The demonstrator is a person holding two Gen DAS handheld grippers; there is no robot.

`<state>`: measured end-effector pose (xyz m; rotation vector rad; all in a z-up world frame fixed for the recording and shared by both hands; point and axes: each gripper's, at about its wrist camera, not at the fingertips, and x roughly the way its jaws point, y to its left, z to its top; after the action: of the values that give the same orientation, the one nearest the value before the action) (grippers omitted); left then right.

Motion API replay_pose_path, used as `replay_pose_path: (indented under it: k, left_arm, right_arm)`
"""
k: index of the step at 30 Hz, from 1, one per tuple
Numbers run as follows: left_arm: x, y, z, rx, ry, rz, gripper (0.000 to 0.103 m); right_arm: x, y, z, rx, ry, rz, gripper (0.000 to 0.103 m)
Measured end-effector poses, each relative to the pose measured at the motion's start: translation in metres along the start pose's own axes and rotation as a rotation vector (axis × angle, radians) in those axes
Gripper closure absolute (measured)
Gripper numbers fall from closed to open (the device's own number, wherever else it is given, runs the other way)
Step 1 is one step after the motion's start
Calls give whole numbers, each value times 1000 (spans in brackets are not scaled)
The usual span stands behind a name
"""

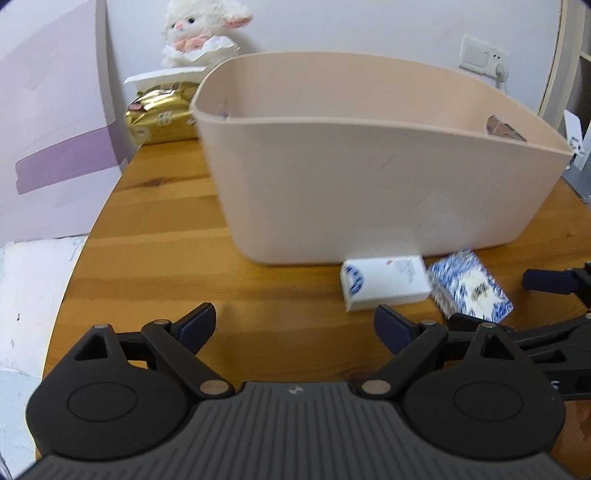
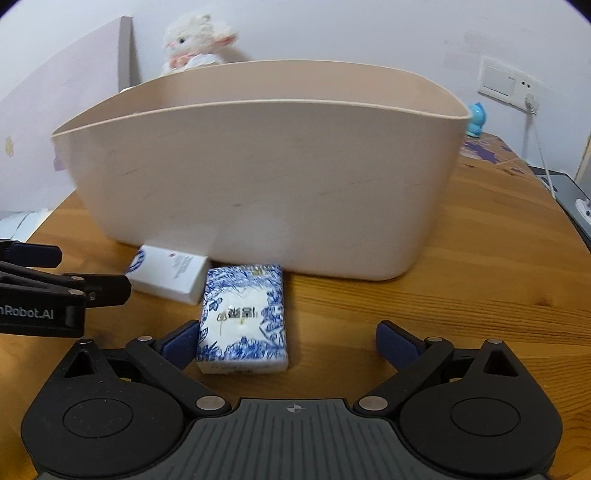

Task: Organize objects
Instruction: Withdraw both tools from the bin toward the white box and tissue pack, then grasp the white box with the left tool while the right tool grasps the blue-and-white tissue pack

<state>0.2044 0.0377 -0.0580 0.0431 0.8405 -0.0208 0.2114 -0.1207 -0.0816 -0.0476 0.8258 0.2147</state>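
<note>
A large beige plastic bin (image 1: 369, 177) (image 2: 266, 192) stands on the wooden table (image 1: 155, 266) (image 2: 480, 295). In front of it lie a white box with a blue logo (image 1: 384, 282) (image 2: 168, 273) and a blue-and-white patterned tissue pack (image 1: 471, 288) (image 2: 243, 321). My left gripper (image 1: 295, 325) is open and empty, to the left of the white box. My right gripper (image 2: 288, 339) is open, low over the table; the tissue pack lies between its fingers, close to the left finger (image 2: 181, 341). Each gripper shows at the edge of the other's view.
A white plush lamb (image 1: 199, 33) (image 2: 195, 40) and a gold packet (image 1: 162, 114) sit behind the bin at the left. A pale purple box (image 1: 48, 129) stands at the left. A small blue figure (image 2: 476, 118) and a wall socket with cable (image 2: 513, 88) are at the right.
</note>
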Motion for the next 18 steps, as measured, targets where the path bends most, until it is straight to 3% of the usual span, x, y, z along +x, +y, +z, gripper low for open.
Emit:
replay_pose_path:
  k: [15, 18]
  left_arm:
    - [29, -32, 23, -34, 48, -91, 10]
    - [36, -37, 23, -39, 56, -86, 9]
  right_arm:
    - [7, -35, -3, 3, -17, -45, 5]
    - [6, -34, -5, -12, -25, -45, 10]
